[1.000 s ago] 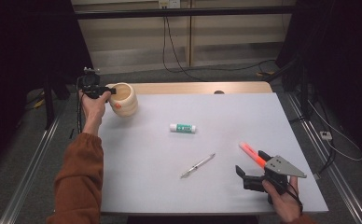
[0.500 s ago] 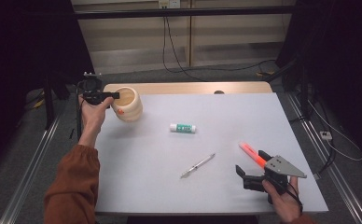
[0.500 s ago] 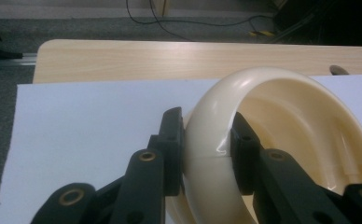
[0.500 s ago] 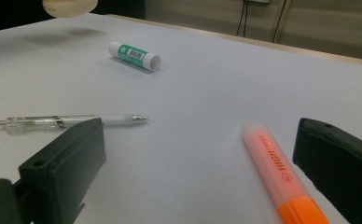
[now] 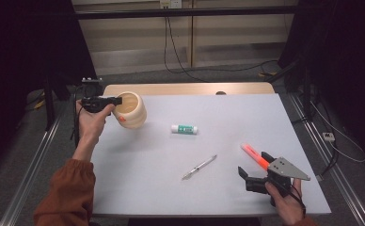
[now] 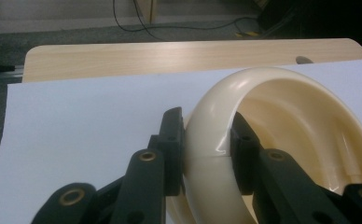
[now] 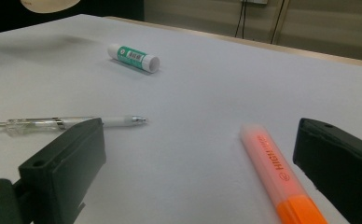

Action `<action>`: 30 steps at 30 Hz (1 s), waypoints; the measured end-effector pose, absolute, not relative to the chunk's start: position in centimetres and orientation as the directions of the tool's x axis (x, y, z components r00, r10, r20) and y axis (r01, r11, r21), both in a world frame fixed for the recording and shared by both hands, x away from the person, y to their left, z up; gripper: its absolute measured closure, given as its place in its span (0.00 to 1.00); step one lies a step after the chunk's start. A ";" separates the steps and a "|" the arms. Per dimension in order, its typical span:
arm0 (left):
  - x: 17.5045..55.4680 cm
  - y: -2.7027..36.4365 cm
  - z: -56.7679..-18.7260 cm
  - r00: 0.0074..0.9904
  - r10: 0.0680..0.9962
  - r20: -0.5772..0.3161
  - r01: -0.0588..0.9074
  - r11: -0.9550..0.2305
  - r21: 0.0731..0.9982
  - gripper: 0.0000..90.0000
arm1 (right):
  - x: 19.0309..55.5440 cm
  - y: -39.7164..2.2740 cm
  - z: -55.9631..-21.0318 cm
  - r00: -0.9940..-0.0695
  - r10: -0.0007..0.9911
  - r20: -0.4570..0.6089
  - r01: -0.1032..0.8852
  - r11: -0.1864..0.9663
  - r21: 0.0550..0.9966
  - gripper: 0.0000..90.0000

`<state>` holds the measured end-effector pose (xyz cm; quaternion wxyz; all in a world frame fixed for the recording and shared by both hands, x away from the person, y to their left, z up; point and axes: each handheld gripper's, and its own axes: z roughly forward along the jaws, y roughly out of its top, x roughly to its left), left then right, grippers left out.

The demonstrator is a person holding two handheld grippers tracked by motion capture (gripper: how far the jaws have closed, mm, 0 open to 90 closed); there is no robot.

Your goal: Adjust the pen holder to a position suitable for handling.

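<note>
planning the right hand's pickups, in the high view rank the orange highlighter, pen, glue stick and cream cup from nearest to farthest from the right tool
1. Orange highlighter: right beside the right tool, just ahead of its open jaws.
2. Pen: to the tool's left, mid-table.
3. Glue stick: farther up the table, near the centre.
4. Cream cup: far left corner, tilted, clamped by its wall in the left tool.

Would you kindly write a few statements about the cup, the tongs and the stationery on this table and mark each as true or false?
1. The left tongs clamp the wall of the cream cup. True.
2. The right tongs hold the orange highlighter. False: their jaws stand open, the highlighter lying on the table between them.
3. The pen lies inside the cup. False: it lies on the white table.
4. The glue stick lies on its side. True.
</note>
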<state>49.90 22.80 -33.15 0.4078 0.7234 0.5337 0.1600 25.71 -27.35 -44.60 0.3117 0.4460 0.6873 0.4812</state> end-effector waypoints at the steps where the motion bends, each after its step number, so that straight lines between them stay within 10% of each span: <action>1: 49.6 22.7 -33.1 0.376 0.904 -0.205 0.638 -0.091 0.765 0.80 | 25.7 -27.3 -44.6 -0.408 0.913 0.000 0.313 0.140 0.939 0.03; 30: 42.0 19.2 -35.0 0.415 0.876 -0.247 0.677 -0.116 0.727 0.81 | 25.7 -27.4 -44.6 -0.406 0.914 0.001 0.314 0.139 0.939 0.03</action>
